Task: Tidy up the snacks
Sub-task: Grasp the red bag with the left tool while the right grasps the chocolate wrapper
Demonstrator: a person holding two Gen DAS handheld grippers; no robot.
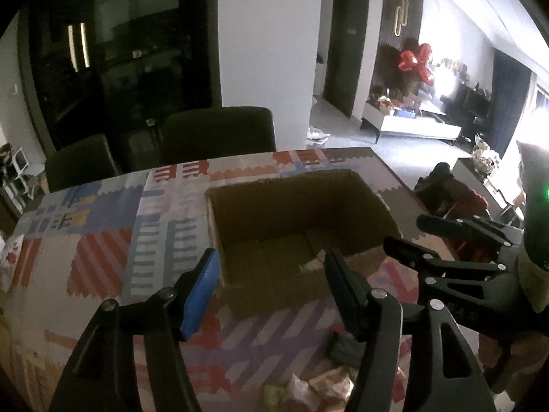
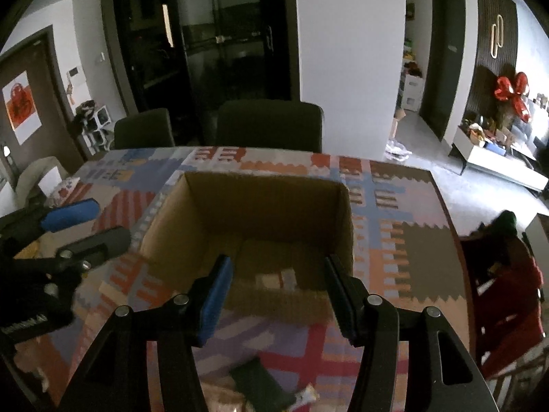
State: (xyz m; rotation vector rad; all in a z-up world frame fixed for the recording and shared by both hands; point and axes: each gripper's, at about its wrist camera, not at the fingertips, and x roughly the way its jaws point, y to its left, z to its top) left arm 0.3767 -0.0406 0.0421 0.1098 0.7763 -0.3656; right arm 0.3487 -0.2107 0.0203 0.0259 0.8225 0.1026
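Note:
An open cardboard box (image 1: 291, 202) (image 2: 267, 206) stands on the patterned tablecloth (image 1: 103, 240) (image 2: 394, 240). Pale small shapes lie on the box floor (image 2: 274, 279); I cannot tell what they are. My left gripper (image 1: 271, 257) hovers at the box's near wall, open, nothing between its fingers. My right gripper (image 2: 278, 262) is likewise open and empty over the near wall. Each shows in the other's view: the right gripper (image 1: 405, 231) beside the box's right side, the left gripper (image 2: 109, 221) off its left side. A dark snack packet (image 1: 343, 343) (image 2: 260, 381) and lighter packets (image 1: 319, 384) lie on the cloth below the grippers.
Two dark chairs (image 1: 219, 130) (image 2: 271, 123) stand at the table's far side. The table's right edge (image 2: 446, 213) drops to the floor, with a chair draped in red cloth (image 2: 507, 292) beside it. Bare cloth lies left of the box.

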